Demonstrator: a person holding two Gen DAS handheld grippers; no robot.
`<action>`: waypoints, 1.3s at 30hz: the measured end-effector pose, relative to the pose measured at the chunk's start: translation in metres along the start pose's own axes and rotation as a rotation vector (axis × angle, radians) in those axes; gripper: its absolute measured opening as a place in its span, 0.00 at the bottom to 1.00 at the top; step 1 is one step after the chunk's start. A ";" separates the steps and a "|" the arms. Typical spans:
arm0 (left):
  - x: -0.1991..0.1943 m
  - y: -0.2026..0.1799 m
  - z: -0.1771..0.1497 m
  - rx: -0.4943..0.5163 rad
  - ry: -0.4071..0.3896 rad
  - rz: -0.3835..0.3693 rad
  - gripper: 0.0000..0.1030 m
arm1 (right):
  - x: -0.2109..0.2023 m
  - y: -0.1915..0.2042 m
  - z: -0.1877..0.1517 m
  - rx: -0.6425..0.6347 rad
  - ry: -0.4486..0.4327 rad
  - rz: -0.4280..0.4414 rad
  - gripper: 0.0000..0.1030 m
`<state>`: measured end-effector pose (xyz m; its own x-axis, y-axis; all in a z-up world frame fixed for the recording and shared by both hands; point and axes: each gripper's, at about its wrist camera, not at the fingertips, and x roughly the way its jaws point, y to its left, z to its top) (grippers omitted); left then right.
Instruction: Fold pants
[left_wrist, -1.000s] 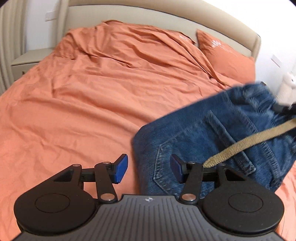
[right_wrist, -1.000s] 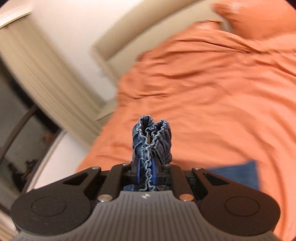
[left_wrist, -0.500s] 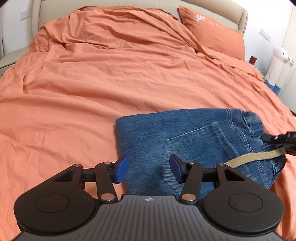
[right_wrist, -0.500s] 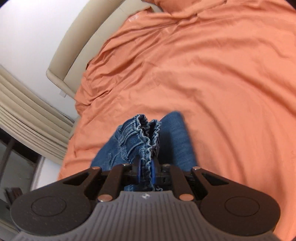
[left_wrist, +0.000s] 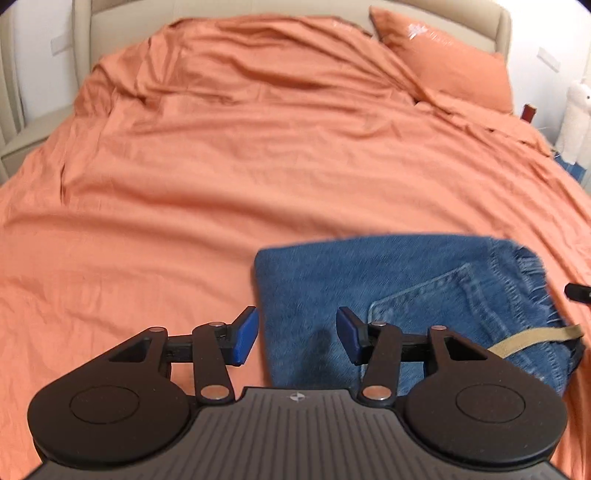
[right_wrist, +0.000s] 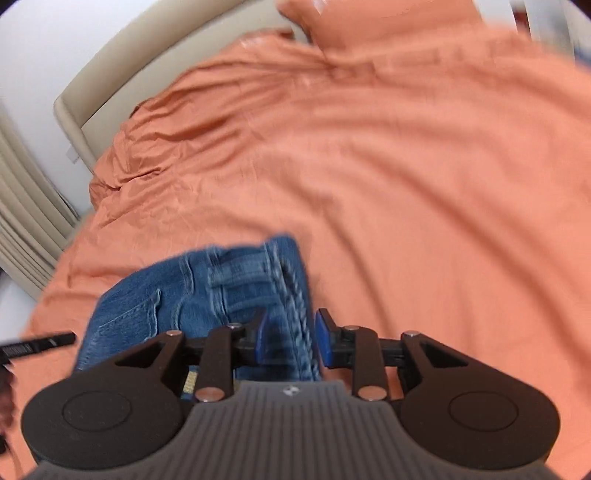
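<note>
The blue jeans (left_wrist: 406, 295) lie folded flat on the orange bedspread (left_wrist: 221, 166), back pocket up, with a tan strap (left_wrist: 532, 339) at their right edge. My left gripper (left_wrist: 295, 334) is open and empty just above the folded left edge. In the right wrist view the jeans (right_wrist: 207, 291) lie with the waistband toward me. My right gripper (right_wrist: 290, 339) is open, its blue pads on either side of the waistband edge, not clamped. The tip of the right gripper (left_wrist: 578, 291) shows at the right in the left wrist view.
An orange pillow (left_wrist: 443, 55) rests against the beige headboard (left_wrist: 258, 11). A white plush toy (left_wrist: 576, 114) stands beside the bed at the right. Beige curtains (right_wrist: 22, 221) hang at the left. The left gripper's tip (right_wrist: 37, 343) shows at the left edge.
My right gripper has opened and let go of the waistband, which now lies on the bed. The jeans have settled flat. My left gripper has stayed open.
</note>
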<state>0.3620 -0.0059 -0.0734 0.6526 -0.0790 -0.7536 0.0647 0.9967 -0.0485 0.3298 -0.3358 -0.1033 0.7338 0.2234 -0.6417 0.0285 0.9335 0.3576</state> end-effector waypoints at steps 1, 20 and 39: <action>-0.001 -0.001 0.002 0.005 -0.007 -0.005 0.56 | -0.006 0.005 0.003 -0.018 -0.028 0.004 0.20; 0.065 0.015 0.013 -0.081 0.080 0.085 0.49 | 0.058 0.021 0.014 -0.066 0.088 -0.068 0.06; -0.083 -0.075 -0.105 0.419 0.113 0.034 0.62 | -0.019 0.023 -0.081 -0.097 0.051 0.010 0.09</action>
<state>0.2233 -0.0722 -0.0763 0.5746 -0.0208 -0.8181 0.3608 0.9037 0.2304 0.2612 -0.2955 -0.1378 0.6977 0.2450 -0.6731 -0.0469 0.9533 0.2984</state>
